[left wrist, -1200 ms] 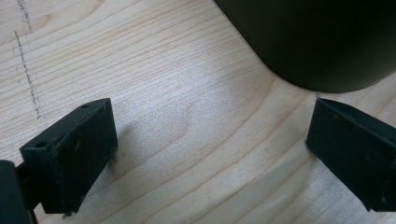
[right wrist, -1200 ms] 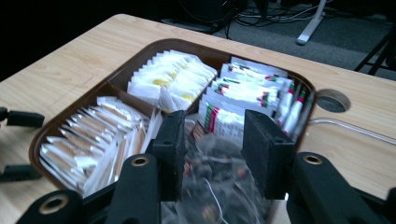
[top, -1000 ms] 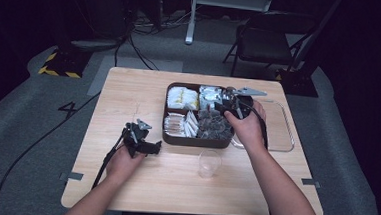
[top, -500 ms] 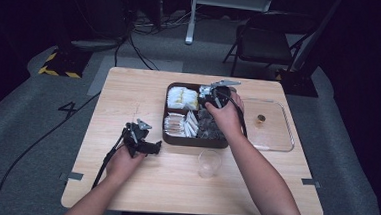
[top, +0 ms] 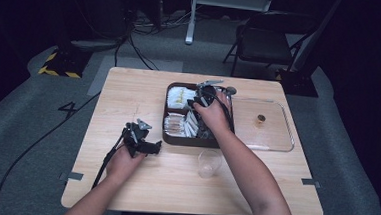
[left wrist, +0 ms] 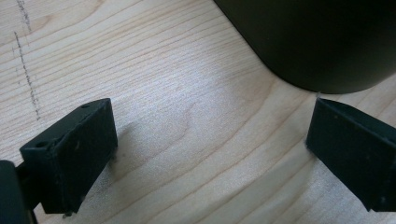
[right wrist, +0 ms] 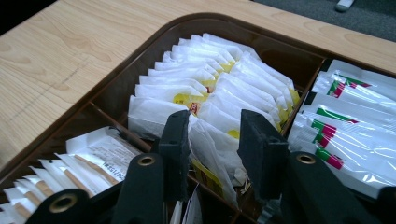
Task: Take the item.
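Observation:
A brown compartment tray (top: 166,117) stands at the table's middle, packed with sachets. My right gripper (top: 193,103) hovers over its back-left compartment. In the right gripper view its jaws (right wrist: 215,135) stand apart, straddling the near end of a row of white and yellow packets (right wrist: 205,84); none is clearly pinched. Green and red printed sachets (right wrist: 345,116) fill the neighbouring compartment, and paper-wrapped sticks (right wrist: 93,158) the one below. My left gripper (top: 152,146) rests on the wood left of the tray, open (left wrist: 210,154), nothing between its fingers, the tray's dark wall (left wrist: 317,42) just ahead.
A clear plastic lid (top: 276,140) with a small brown knob (top: 261,119) lies flat to the right of the tray. A clear cup (top: 209,163) stands just in front of the tray, under my right forearm. A chair (top: 262,44) stands beyond the table.
My right hand has moved its gripper leftward across the tray, from the right side to the back-left compartment. The left gripper has stayed put.

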Action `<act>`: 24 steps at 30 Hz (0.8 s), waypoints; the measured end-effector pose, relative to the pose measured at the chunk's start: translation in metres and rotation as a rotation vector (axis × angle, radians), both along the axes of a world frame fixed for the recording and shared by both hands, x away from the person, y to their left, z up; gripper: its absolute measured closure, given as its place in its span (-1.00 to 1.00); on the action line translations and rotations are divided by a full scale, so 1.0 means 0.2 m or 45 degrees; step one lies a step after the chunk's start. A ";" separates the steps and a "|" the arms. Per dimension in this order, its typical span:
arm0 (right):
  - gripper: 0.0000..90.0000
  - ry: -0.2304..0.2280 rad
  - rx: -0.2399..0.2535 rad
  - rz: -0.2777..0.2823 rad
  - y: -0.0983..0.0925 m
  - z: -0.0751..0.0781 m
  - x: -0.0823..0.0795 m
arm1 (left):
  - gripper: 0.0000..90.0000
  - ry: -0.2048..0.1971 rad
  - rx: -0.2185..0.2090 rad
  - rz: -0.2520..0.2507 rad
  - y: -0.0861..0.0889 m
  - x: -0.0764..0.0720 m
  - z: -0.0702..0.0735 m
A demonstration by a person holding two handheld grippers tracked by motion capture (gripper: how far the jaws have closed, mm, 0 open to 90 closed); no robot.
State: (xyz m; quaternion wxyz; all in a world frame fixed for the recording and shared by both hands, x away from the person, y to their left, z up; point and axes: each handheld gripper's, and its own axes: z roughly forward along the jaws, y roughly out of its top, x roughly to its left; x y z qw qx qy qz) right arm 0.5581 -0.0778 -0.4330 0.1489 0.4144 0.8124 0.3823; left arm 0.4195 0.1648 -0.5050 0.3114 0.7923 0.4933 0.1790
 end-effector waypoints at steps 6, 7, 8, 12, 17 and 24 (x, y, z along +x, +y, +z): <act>0.45 0.031 -0.022 -0.004 0.01 -0.04 0.03 | -0.95 0.001 0.000 0.001 0.00 0.00 0.00; 0.47 0.031 -0.023 -0.006 0.02 -0.05 0.03 | -0.95 0.000 0.000 0.000 0.00 0.00 0.00; 0.47 0.031 -0.023 -0.006 0.02 -0.05 0.03 | -0.95 -0.001 0.000 0.000 0.00 0.00 0.00; 0.51 0.061 -0.036 0.000 0.03 -0.07 0.04 | -0.95 -0.001 0.001 0.000 0.00 0.00 0.00; 0.72 0.070 -0.079 0.010 0.04 -0.08 0.05 | -0.95 -0.001 0.001 0.000 0.00 0.00 0.00; 1.00 0.041 -0.155 0.037 0.05 -0.09 0.05 | -0.95 -0.001 0.000 0.001 0.00 0.00 0.00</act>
